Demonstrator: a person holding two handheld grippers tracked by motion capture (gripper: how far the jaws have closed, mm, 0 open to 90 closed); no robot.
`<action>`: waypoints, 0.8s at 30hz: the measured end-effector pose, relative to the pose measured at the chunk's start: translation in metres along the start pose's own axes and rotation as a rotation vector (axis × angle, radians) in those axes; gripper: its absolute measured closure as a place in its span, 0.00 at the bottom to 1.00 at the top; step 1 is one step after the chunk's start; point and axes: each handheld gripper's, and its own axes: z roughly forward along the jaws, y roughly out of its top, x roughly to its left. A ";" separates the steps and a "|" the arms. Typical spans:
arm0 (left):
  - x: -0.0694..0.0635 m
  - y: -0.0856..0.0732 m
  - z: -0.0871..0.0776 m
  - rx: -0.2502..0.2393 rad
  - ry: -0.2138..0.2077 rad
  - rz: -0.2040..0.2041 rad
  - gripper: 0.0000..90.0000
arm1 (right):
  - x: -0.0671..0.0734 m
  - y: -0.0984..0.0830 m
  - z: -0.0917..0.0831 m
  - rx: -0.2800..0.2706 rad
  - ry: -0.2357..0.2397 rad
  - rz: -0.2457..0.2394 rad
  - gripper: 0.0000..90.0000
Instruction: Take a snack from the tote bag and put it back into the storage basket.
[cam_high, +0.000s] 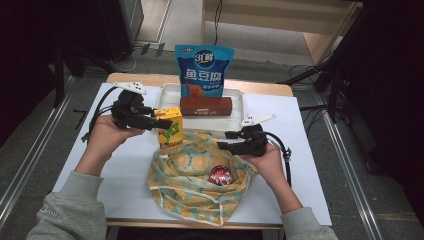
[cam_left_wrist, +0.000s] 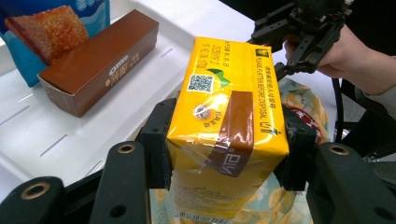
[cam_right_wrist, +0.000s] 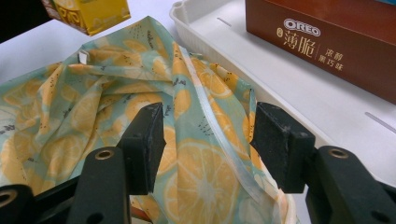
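A yellow drink carton (cam_high: 169, 127) (cam_left_wrist: 224, 107) hangs just above the left rim of a fabric bag (cam_high: 197, 182) printed with orange slices. My left gripper (cam_high: 156, 121) (cam_left_wrist: 226, 156) is shut on the carton, one pad on each side wall. A corner of the carton (cam_right_wrist: 88, 14) also shows in the right gripper view. My right gripper (cam_high: 223, 140) (cam_right_wrist: 208, 135) (cam_left_wrist: 268, 51) stands open at the bag's right rim, with the bag's cloth (cam_right_wrist: 201, 154) and pale hem lying between its pads. A round red item (cam_high: 220, 175) lies inside the bag.
A white tray (cam_high: 237, 97) (cam_right_wrist: 299, 84) behind the bag holds a brown Oreo box (cam_high: 206, 106) (cam_left_wrist: 98, 65) (cam_right_wrist: 327, 42) and an upright blue snack pouch (cam_high: 204, 70). White paper (cam_high: 305, 165) covers the tabletop. Dark floor and cables surround the table.
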 end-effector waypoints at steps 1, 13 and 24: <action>0.001 0.001 0.000 0.001 0.001 0.000 0.55 | 0.000 0.000 0.000 -0.001 0.000 0.000 0.49; 0.010 0.010 -0.001 -0.016 0.009 0.000 0.55 | 0.002 -0.001 -0.001 -0.002 0.004 -0.004 0.49; 0.021 0.016 0.001 -0.024 0.037 -0.002 0.56 | 0.004 -0.001 0.000 -0.004 0.004 -0.010 0.49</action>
